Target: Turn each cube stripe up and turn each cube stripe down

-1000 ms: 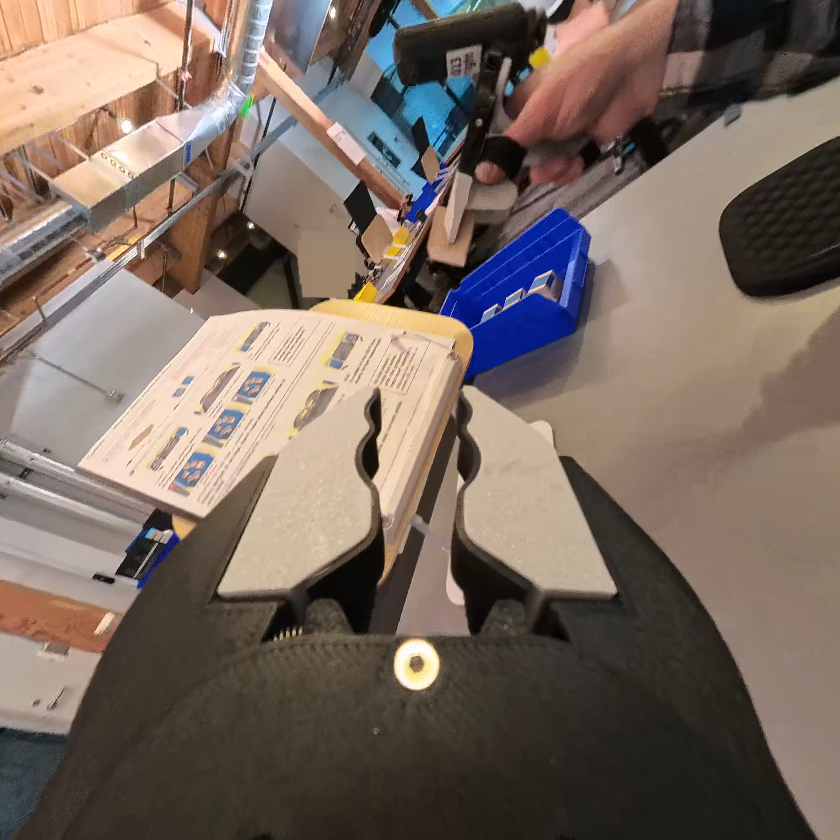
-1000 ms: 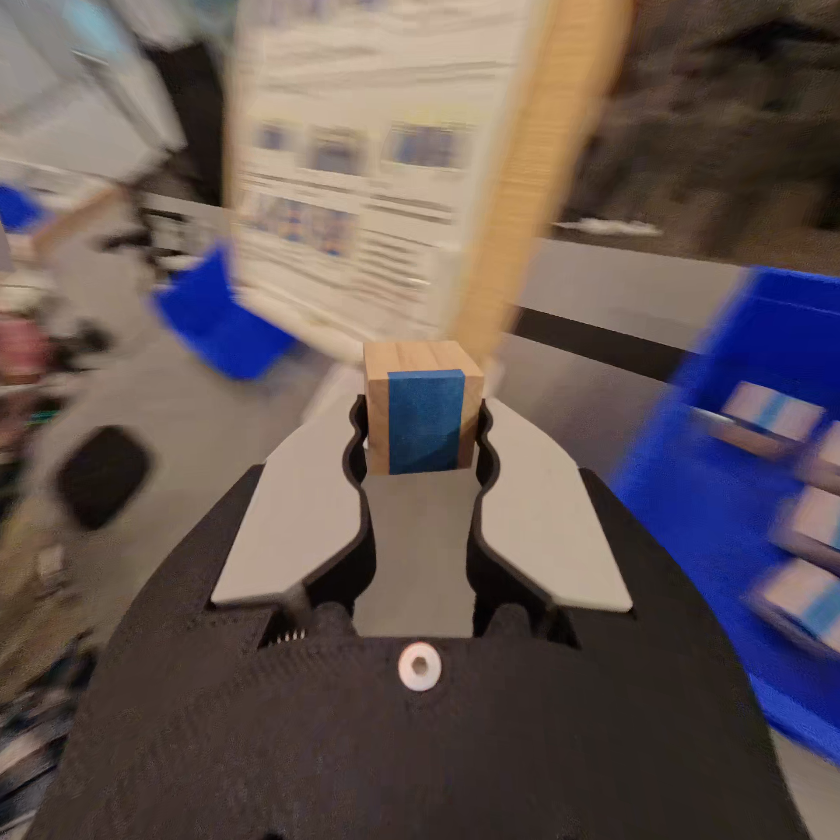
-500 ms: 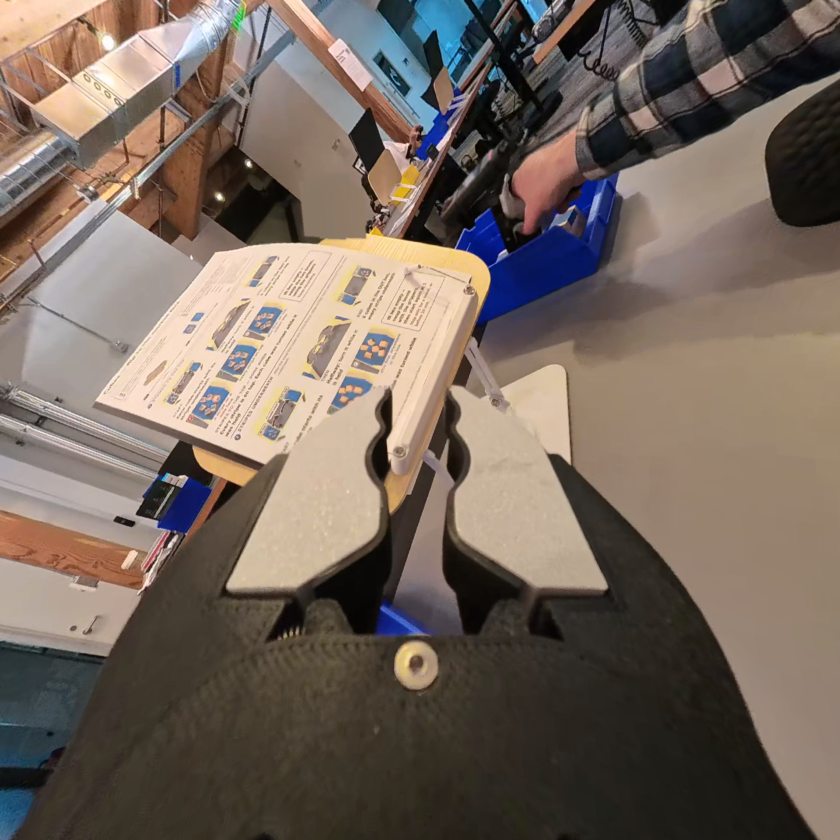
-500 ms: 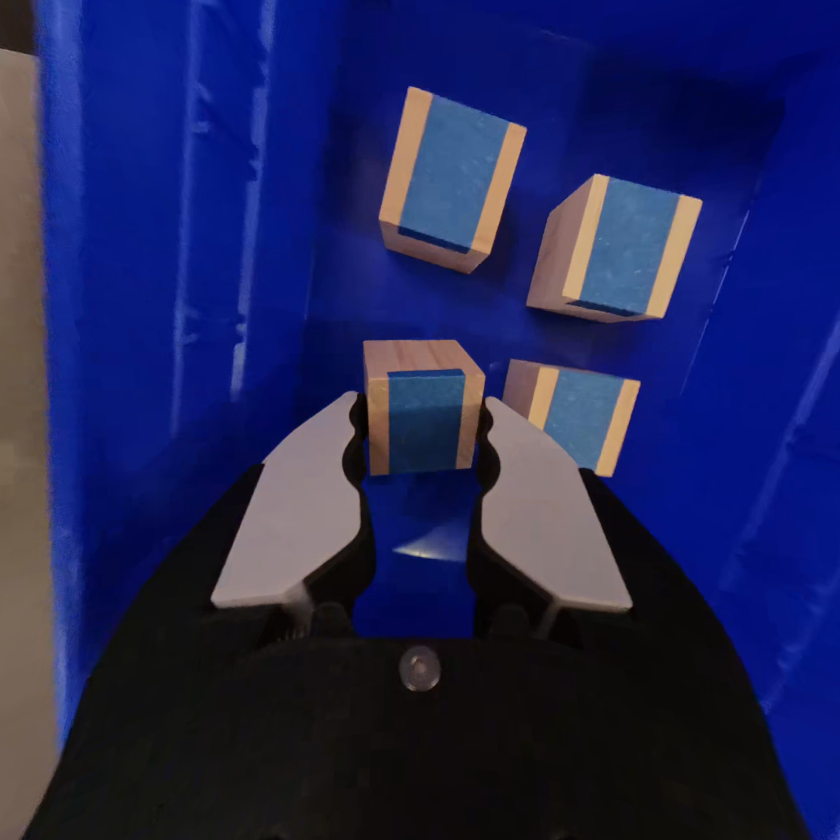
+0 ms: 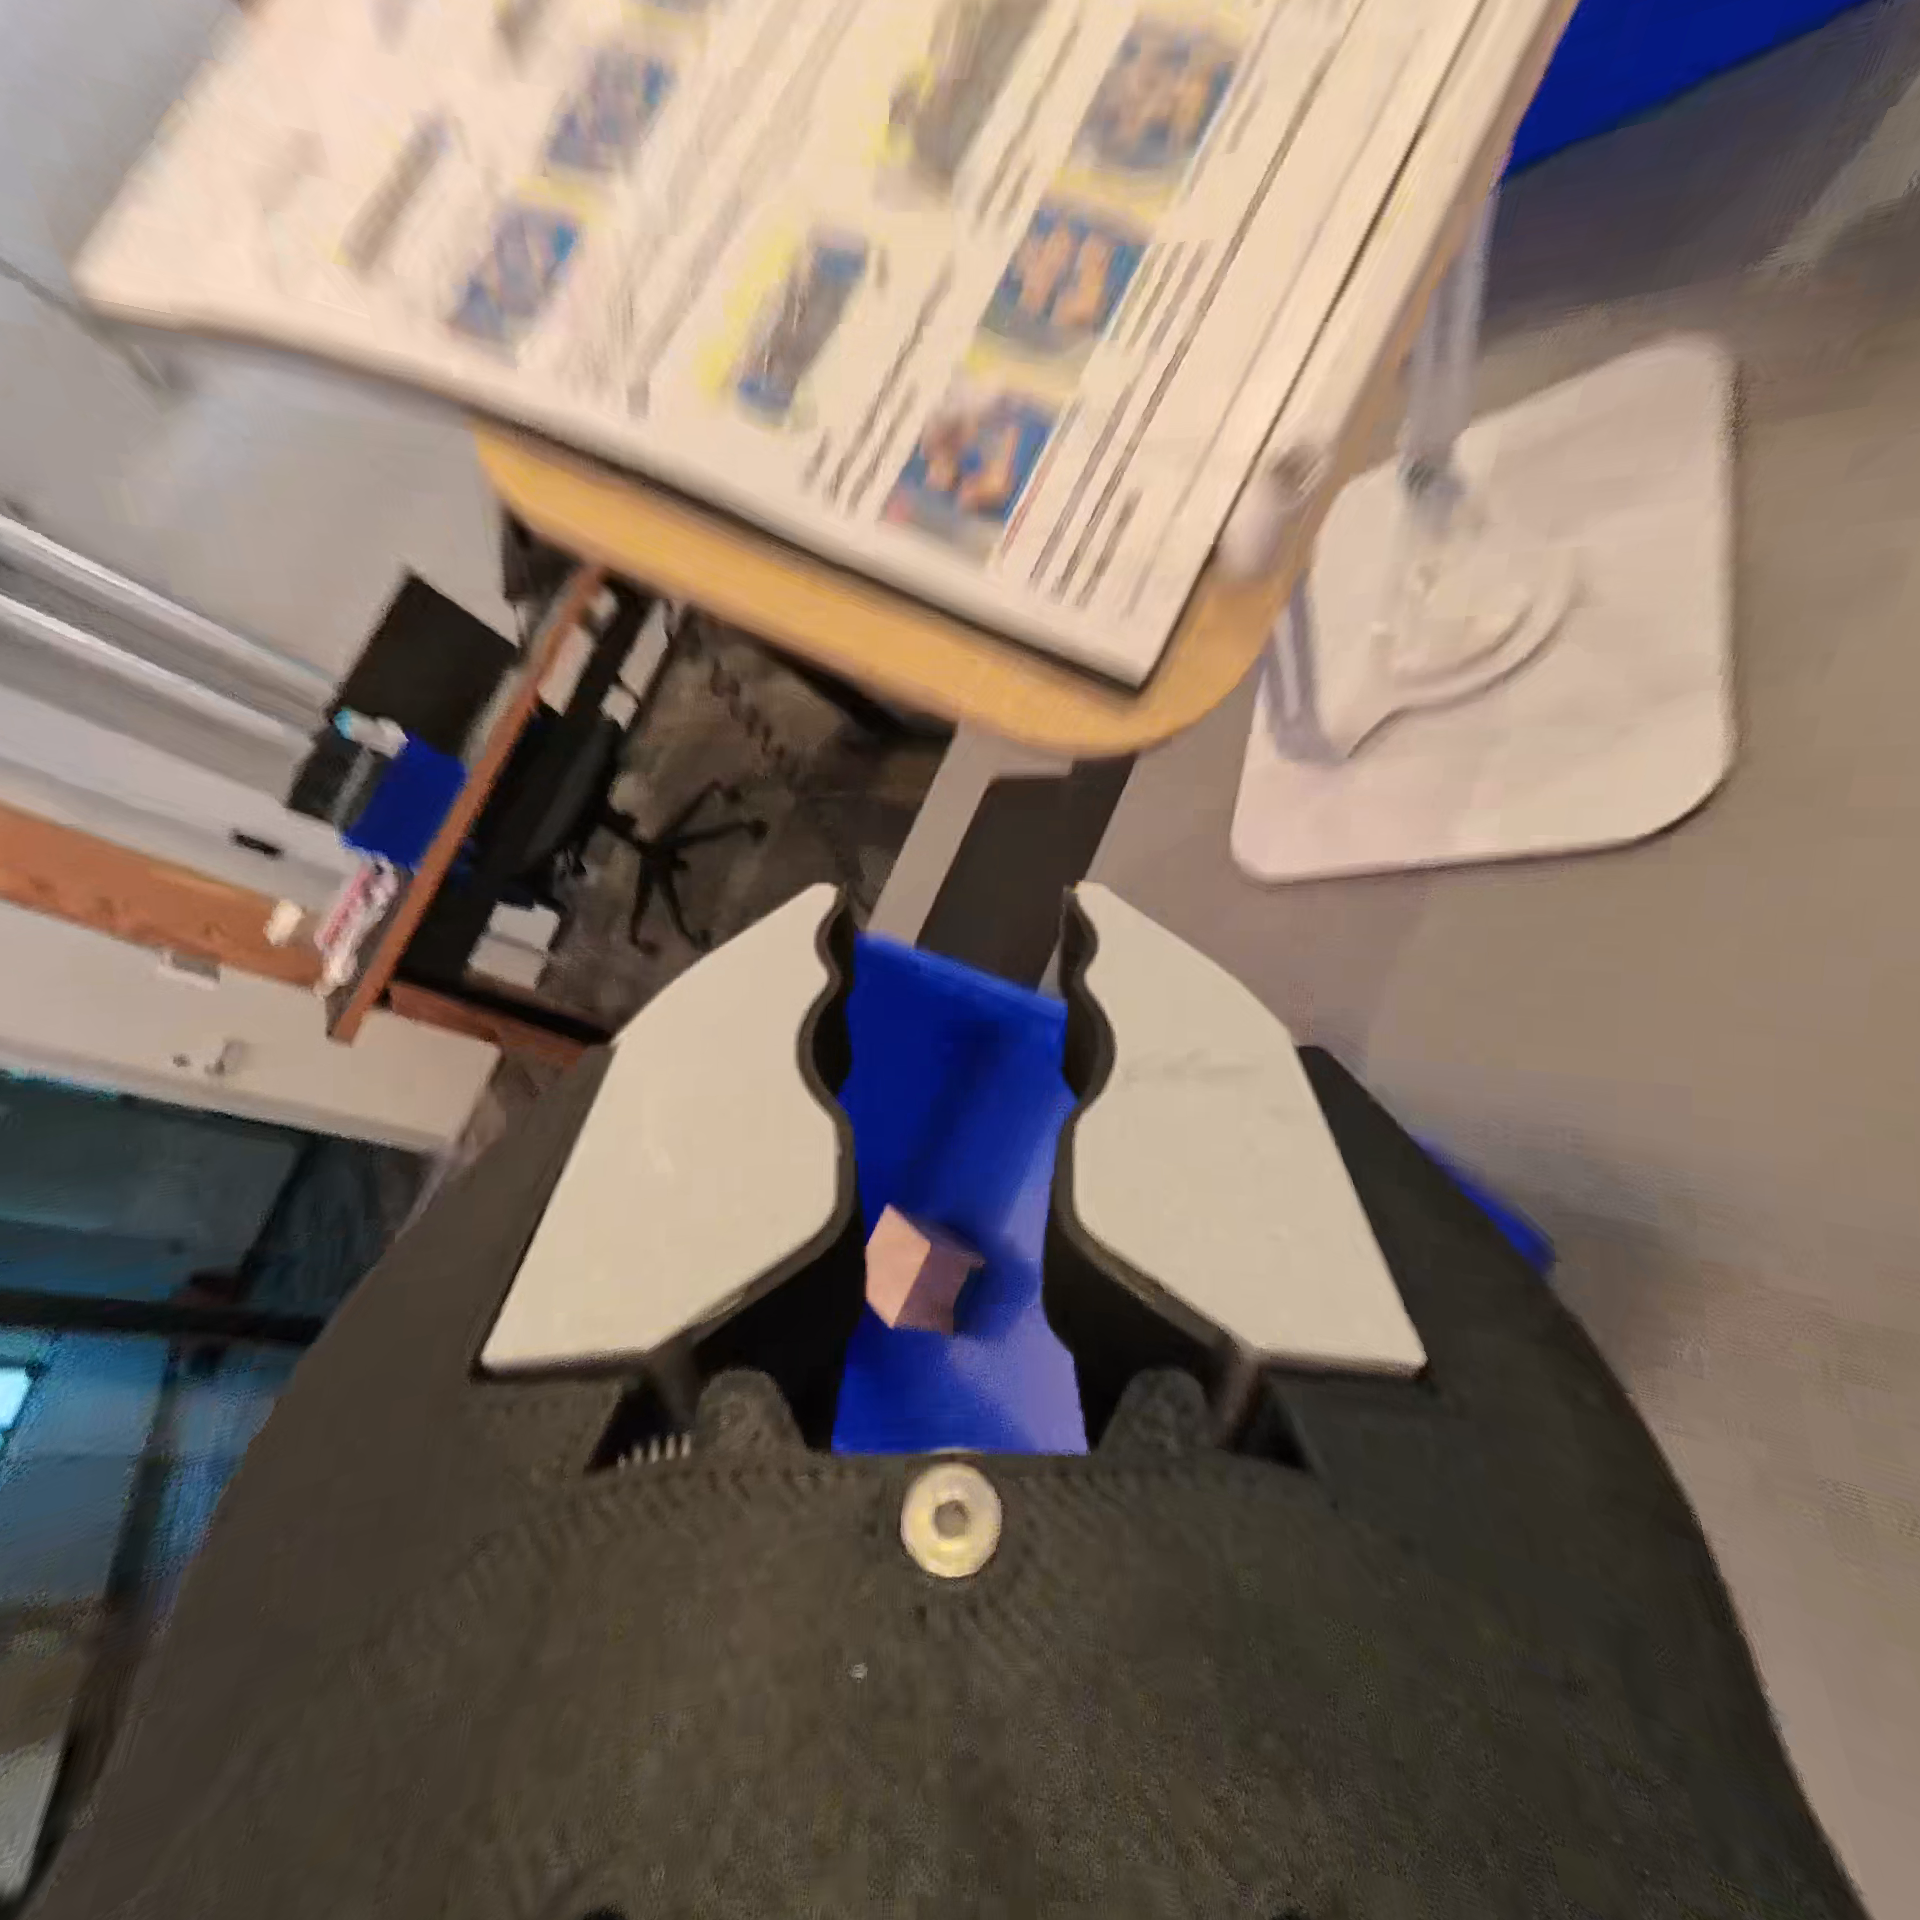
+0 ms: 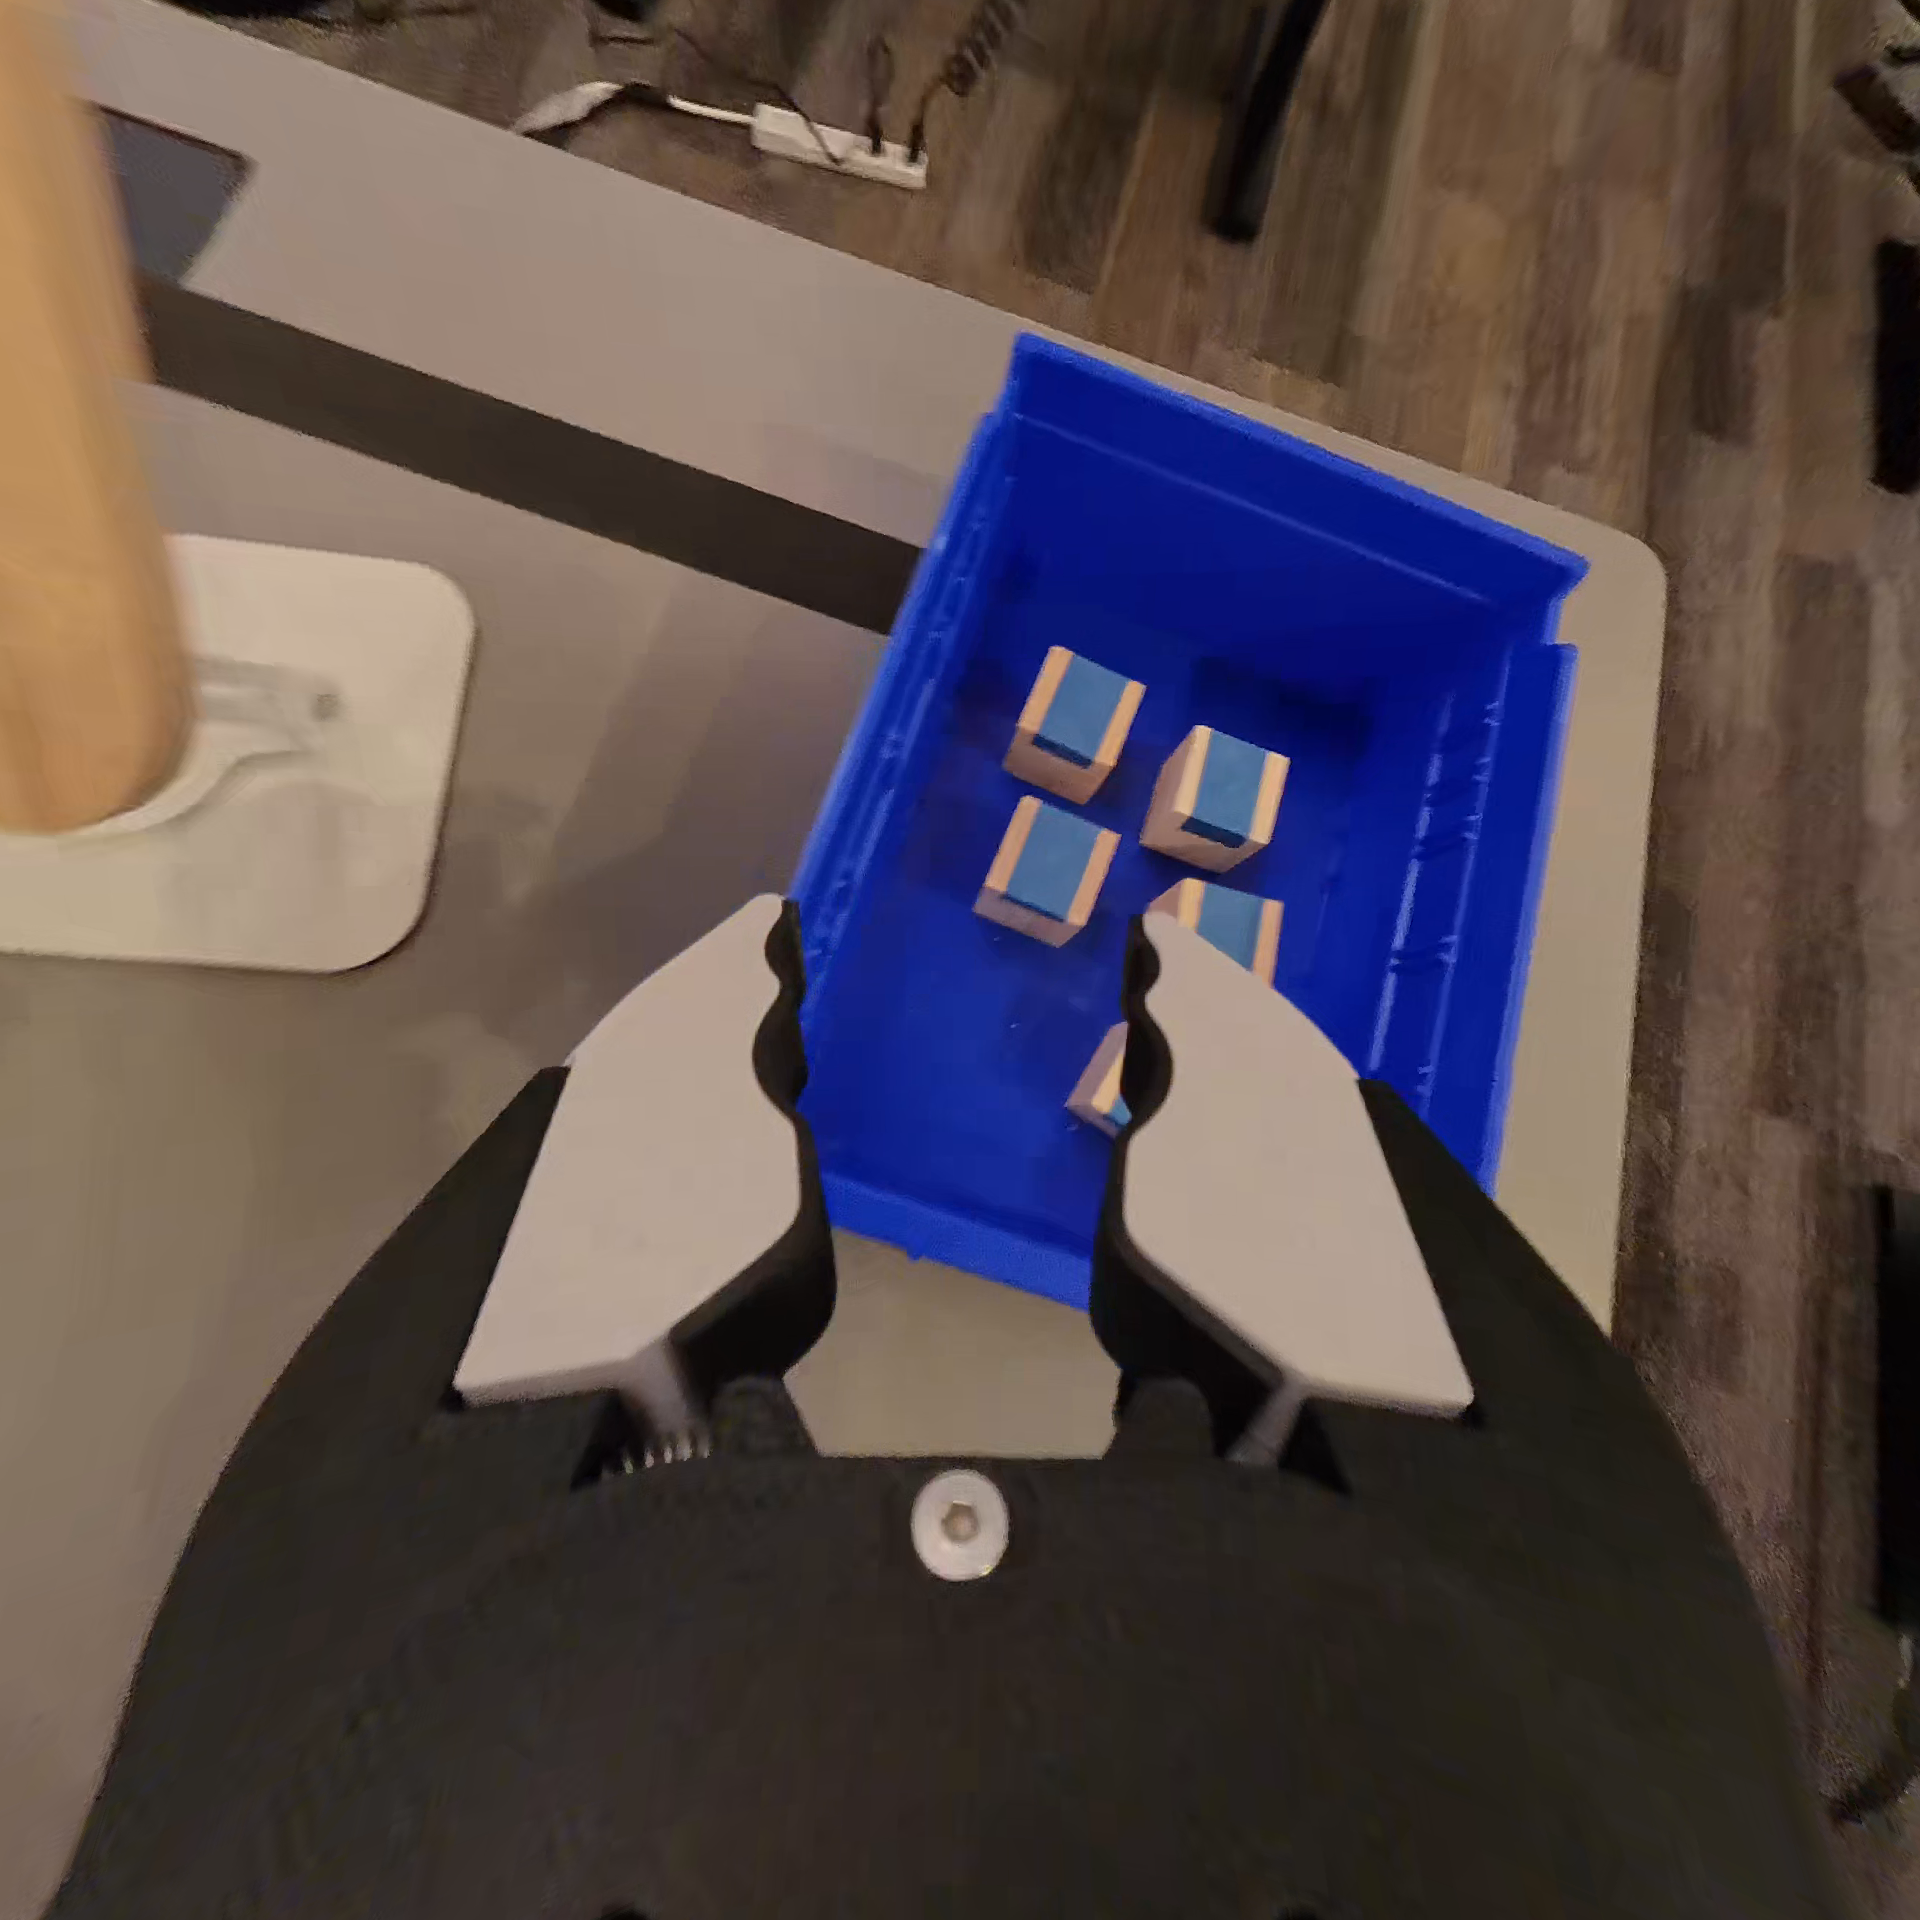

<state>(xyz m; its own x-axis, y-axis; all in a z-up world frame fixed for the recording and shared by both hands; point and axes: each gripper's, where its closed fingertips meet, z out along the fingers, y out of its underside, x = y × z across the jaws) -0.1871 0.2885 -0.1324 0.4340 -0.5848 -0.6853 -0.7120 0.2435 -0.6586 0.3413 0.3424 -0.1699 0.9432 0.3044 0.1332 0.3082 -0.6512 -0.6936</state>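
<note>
In the right wrist view a blue bin stands on the grey table and holds several wooden cubes with blue stripes facing up, among them one, a second and a third. My right gripper hovers above the bin's near end, open and empty. In the blurred left wrist view my left gripper is open and empty over another blue bin. A wooden cube lies in that bin, seen far back between the fingers and touching neither.
A printed sheet on a wooden board stands on a white stand base, also in the right wrist view. The table's far edge and corner lie just beyond the right bin, with wooden floor behind.
My right gripper carried a striped cube into the bin, opened and let it go, then rose away. My left gripper swung down over the other blue bin and its jaws widened.
</note>
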